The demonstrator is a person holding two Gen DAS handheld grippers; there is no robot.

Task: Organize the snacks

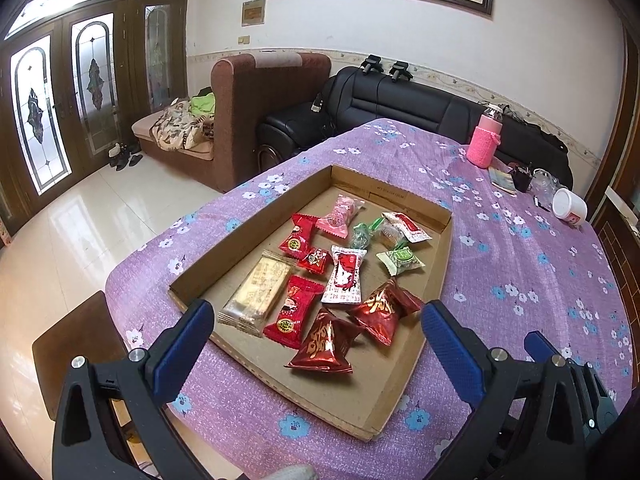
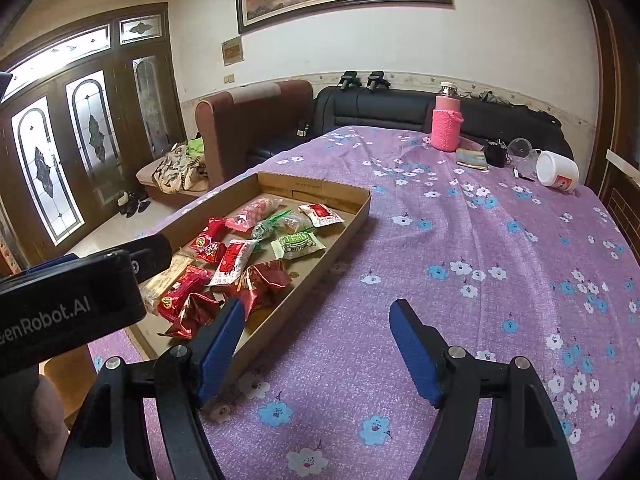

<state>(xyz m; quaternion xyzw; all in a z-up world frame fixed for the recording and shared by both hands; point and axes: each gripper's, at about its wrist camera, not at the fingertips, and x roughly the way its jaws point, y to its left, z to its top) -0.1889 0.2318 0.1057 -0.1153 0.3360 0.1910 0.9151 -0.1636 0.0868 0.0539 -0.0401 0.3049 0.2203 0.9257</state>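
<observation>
A shallow cardboard tray (image 1: 240, 236) (image 2: 352, 224) lies on the purple flowered tablecloth and holds several wrapped snacks. Among them are two dark red pyramid packs (image 1: 326, 344), red packets (image 1: 294, 310), a beige biscuit pack (image 1: 258, 294), a white and red packet (image 1: 344, 274), a pink one (image 1: 340, 216) and a green one (image 1: 400, 261). My left gripper (image 1: 318, 320) hovers open over the tray's near end with nothing between its blue pads. My right gripper (image 2: 318, 320) stands open over bare cloth just right of the tray. The left gripper's black body (image 2: 72, 300) shows in the right wrist view.
At the table's far right stand a pink-sleeved bottle (image 1: 485, 140) (image 2: 446, 124), a tipped white cup (image 1: 570, 206) (image 2: 558, 171), a small pouch and a clear glass item. A black sofa (image 1: 400, 100) and a brown sofa (image 1: 260, 100) lie beyond the table. Purple cloth (image 2: 480, 260) stretches right of the tray.
</observation>
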